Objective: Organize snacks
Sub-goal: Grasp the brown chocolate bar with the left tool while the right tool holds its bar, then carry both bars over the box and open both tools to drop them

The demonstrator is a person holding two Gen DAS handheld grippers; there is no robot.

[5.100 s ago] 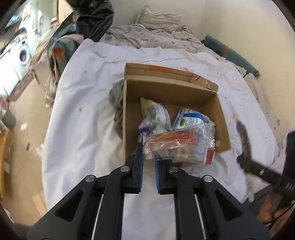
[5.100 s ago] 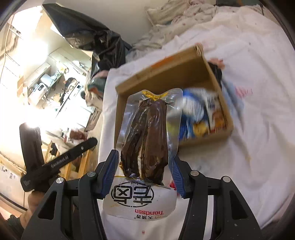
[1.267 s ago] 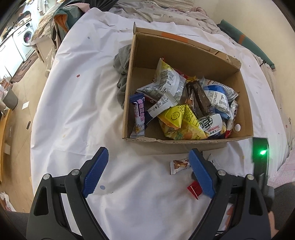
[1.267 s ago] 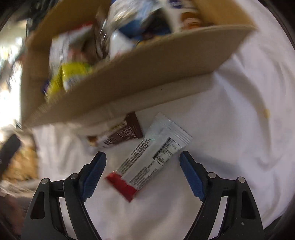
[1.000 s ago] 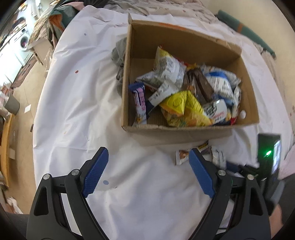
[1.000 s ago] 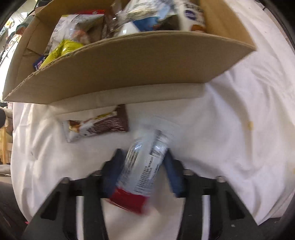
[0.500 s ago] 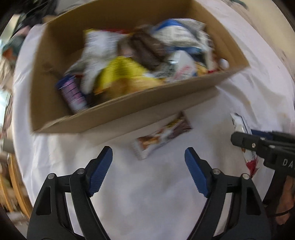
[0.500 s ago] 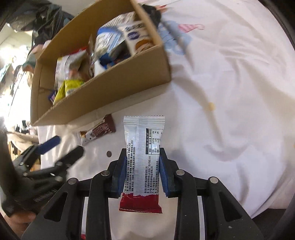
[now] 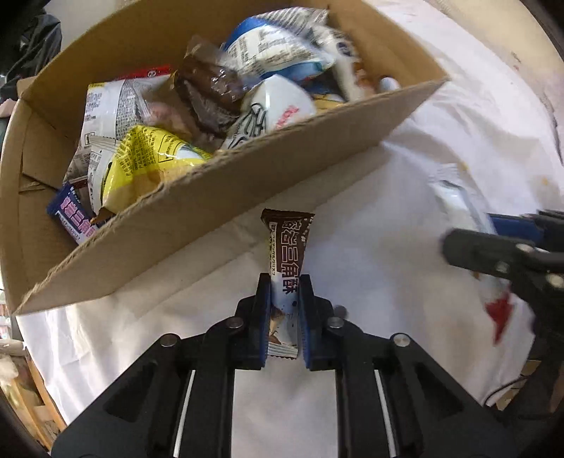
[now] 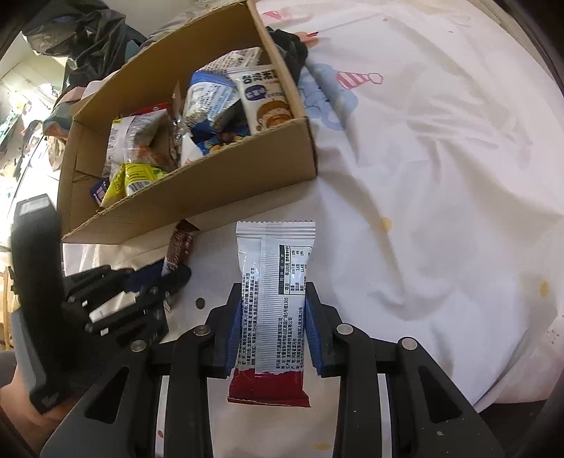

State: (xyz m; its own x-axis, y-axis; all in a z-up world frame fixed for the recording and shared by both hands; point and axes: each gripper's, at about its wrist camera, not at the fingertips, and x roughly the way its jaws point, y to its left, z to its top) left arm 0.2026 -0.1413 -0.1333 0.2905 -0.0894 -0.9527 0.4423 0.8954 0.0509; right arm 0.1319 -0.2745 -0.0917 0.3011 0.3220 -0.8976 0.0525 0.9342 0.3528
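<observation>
The brown snack bar [image 9: 289, 243] stands on end on the white sheet just in front of the cardboard box [image 9: 211, 197]. My left gripper [image 9: 284, 282] is closing its jaws and the pads press on the bar's lower half. The box is full of several snack packets. My right gripper [image 10: 273, 292] is shut on a white packet with a red end [image 10: 275, 267], held above the sheet near the box's front right corner [image 10: 306, 148]. In the right wrist view the left gripper [image 10: 169, 278] and the brown bar [image 10: 179, 248] sit at the lower left.
The white sheet [image 10: 440, 176] spreads wide to the right of the box, with small printed figures and stains. A dark cloth [image 10: 292, 45] lies behind the box. A black bag [image 10: 88, 31] is heaped at the far left. A small round spot [image 10: 200, 302] marks the sheet between the grippers.
My left gripper came down over the brown bar, rolled, and shut on it; the bar now stands on end. The right gripper kept its hold on the white packet.
</observation>
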